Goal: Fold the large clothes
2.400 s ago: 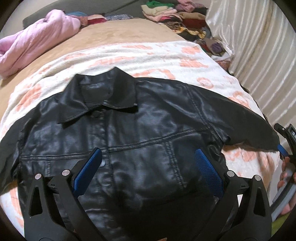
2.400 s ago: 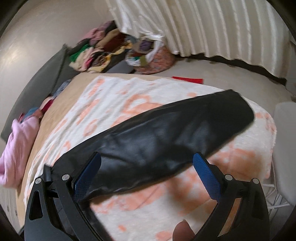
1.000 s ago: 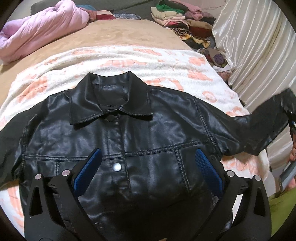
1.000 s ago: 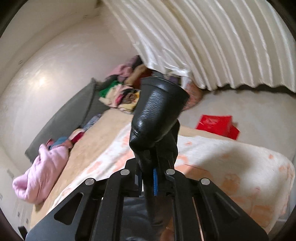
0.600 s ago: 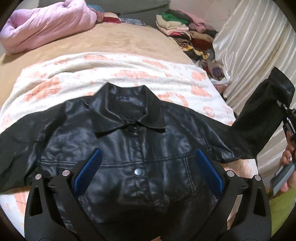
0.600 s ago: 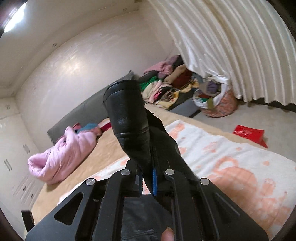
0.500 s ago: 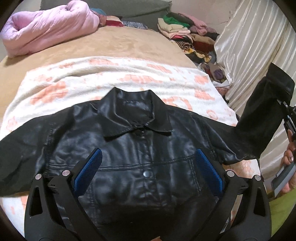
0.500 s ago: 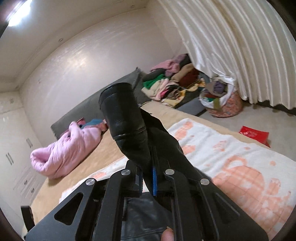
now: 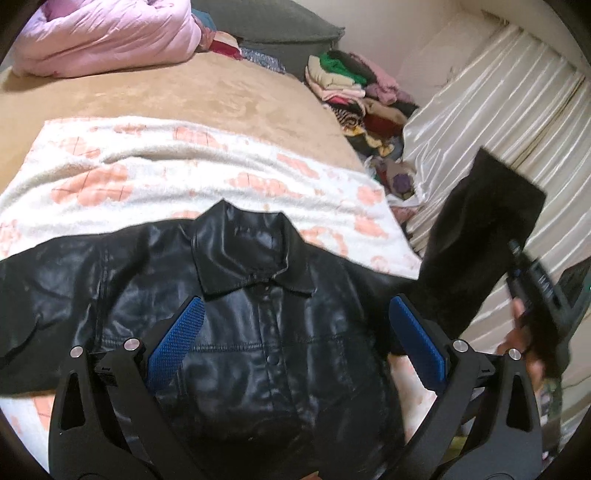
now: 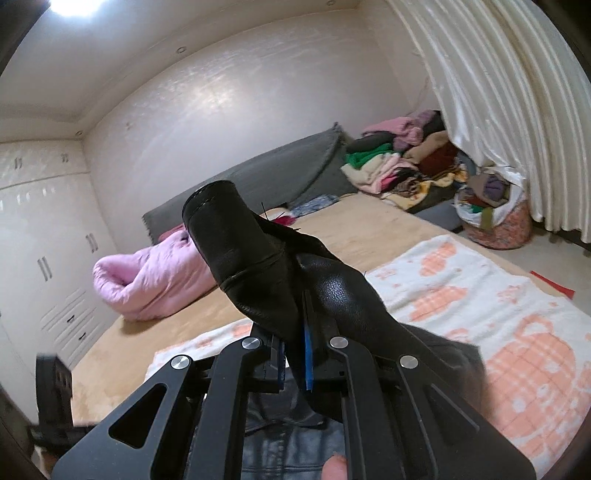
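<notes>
At the far left, on the tan bed cover (image 9: 229, 99), a bunched pink quilted coat (image 9: 107, 33) lies near the grey headboard cushion (image 9: 273, 29). Nearer, a white fleece blanket with peach prints (image 9: 155, 173) is spread across the bed, and the black faux-leather jacket (image 9: 258, 314) lies flat on it, front up, collar toward the headboard and buttons closed down the middle. Its one sleeve stretches out flat to the left edge of the left wrist view.

The left gripper (image 9: 293, 339) hangs over the jacket's chest, tilted downward. Its jaws stand wide apart, blue pads facing each other, with nothing between them and nothing held.

To the right, the jacket's other sleeve (image 10: 266, 273) is lifted off the blanket and rises into the air, cuff end uppermost. The right gripper (image 10: 295, 354) has its jaws pressed together on the sleeve just below the cuff, the leather pinched between the blue pads. A person's hand (image 9: 524, 339) grips the handle of that tool at the right edge of the bed.

Beyond the bed's right side, a heap of mixed coloured clothes (image 10: 406, 166) sits against the wall beside a full patterned laundry basket (image 10: 495, 218). Cream pleated curtains (image 10: 509, 92) hang at the far right.
</notes>
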Available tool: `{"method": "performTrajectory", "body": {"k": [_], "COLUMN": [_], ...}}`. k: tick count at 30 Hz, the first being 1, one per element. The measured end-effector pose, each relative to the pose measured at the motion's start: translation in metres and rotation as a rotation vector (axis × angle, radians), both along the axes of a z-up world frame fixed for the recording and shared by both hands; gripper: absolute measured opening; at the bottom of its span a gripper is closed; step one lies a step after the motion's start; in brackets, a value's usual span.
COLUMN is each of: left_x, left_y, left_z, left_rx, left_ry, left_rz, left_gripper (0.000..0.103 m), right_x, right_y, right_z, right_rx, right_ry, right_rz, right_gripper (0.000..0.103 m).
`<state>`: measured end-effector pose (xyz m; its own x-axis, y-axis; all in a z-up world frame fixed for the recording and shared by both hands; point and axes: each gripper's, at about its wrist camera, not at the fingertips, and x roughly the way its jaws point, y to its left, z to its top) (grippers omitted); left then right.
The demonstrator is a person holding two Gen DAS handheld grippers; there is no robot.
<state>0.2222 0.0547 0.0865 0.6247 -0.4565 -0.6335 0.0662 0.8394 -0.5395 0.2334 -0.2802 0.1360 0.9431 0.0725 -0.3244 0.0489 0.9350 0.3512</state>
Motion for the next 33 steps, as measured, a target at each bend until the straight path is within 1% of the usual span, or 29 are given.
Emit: {"method": "performTrajectory", "body": {"k": [4, 8, 13, 18, 21, 23, 27, 31, 33], "left_x": [0.001, -0.001, -0.004, -0.009, -0.012, -0.013, -0.015, -0.013, -0.012], "left_y": [0.024, 0.047, 0.075, 0.100, 0.111, 0.116, 0.124, 0.127, 0.127], "left_z": [0.006, 0.003, -0.008, -0.015, -0.021, -0.026, -0.038, -0.050, -0.059], "left_rx": [-0.090, -0.125, -0.186, -0.273, -0.274, -0.282, -0.340, -0.343, -0.365], "left_ry": [-0.019, -0.027, -0.022, -0.041, -0.039, -0.036, -0.028, 0.001, 0.019], "left_rz": [0.020, 0.060, 0.089, 0.108, 0.145, 0.154, 0.145, 0.134, 0.118], "left_gripper": [0.094, 0.094, 0.094, 0.094, 0.094, 0.094, 0.094, 0.094, 0.094], "right_x": [0.010, 0.019, 0.035, 0.046, 0.051, 0.053, 0.057, 0.057, 0.056], "right_y": [0.030, 0.058, 0.091, 0.129, 0.149, 0.161, 0.186, 0.204, 0.212], "right_z": [-0.006, -0.014, -0.032, -0.055, -0.071, -0.081, -0.103, -0.122, -0.133], "right_rx": [-0.010, -0.022, -0.022, -0.044, -0.062, -0.075, -0.110, -0.146, -0.155], "right_ry": [0.006, 0.013, 0.051, 0.092, 0.126, 0.145, 0.195, 0.234, 0.262], "right_rz": [0.061, 0.106, 0.159, 0.216, 0.241, 0.259, 0.298, 0.335, 0.355], "right_gripper": [0.006, 0.006, 0.006, 0.007, 0.007, 0.007, 0.007, 0.008, 0.010]}}
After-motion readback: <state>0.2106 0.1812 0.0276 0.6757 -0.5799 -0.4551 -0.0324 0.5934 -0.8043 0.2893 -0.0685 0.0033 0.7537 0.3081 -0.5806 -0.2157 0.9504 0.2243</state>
